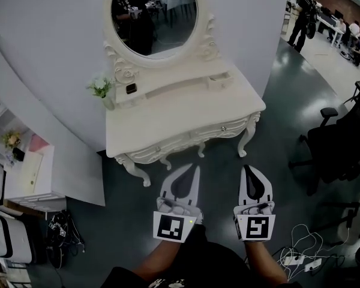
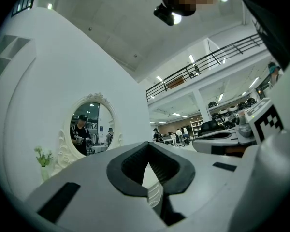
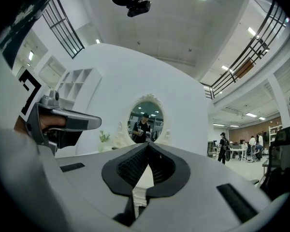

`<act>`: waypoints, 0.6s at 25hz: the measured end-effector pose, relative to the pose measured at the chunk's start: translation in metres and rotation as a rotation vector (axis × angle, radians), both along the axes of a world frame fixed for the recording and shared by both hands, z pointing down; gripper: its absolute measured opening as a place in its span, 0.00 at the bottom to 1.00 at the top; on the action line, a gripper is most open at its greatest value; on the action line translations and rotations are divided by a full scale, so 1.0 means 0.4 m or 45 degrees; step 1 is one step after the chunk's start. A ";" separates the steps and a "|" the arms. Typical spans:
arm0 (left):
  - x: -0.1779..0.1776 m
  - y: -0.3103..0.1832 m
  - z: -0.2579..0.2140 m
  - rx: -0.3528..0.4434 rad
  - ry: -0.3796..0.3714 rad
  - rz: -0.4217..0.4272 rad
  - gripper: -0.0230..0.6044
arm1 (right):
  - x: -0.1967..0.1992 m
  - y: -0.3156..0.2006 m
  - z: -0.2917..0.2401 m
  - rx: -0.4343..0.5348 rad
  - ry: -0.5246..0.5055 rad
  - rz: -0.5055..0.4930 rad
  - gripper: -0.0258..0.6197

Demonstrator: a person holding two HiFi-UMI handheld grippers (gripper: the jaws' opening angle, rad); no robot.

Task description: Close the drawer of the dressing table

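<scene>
The white dressing table [image 1: 168,116] stands straight ahead of both hand-held grippers, backed against the wall, with its oval mirror [image 1: 155,14] rising beyond the worktop. Neither tool touches the table; a strip of dark floor lies between their tips and its carved front.

The drawer [image 1: 192,138] sits in that front, just under the worktop's near edge. Its long axis runs crosswise to the way the tools point. It is skewed, so the left end of the front lies a little closer to the person than the right end. From above I cannot tell how far the drawer stands out; it looks close to flush.

The left hand-held gripper [image 1: 192,171] is clenched with nothing in it, its pads meeting at the tip. It points at the stretch of drawer front between the two knobs. The right hand-held gripper [image 1: 248,171] is likewise clenched on nothing. It aims further right, beyond the right knob [image 1: 223,128], toward the corner leg [image 1: 246,143]. The left knob [image 1: 158,149] lies ahead and to the left of the left tool.

As I judge it, the left tool is better lined up with the drawer's middle. The push would have to go straight away from the person, square to that slanted front.
</scene>
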State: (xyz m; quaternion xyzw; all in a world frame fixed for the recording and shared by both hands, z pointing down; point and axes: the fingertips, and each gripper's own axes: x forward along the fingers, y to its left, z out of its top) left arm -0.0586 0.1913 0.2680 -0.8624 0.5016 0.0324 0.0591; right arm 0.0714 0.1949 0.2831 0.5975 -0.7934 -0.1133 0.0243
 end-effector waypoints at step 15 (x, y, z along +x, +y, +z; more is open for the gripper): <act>-0.054 -0.185 -0.014 0.010 -0.022 0.070 0.04 | -0.046 -0.181 -0.020 -0.031 0.032 0.081 0.04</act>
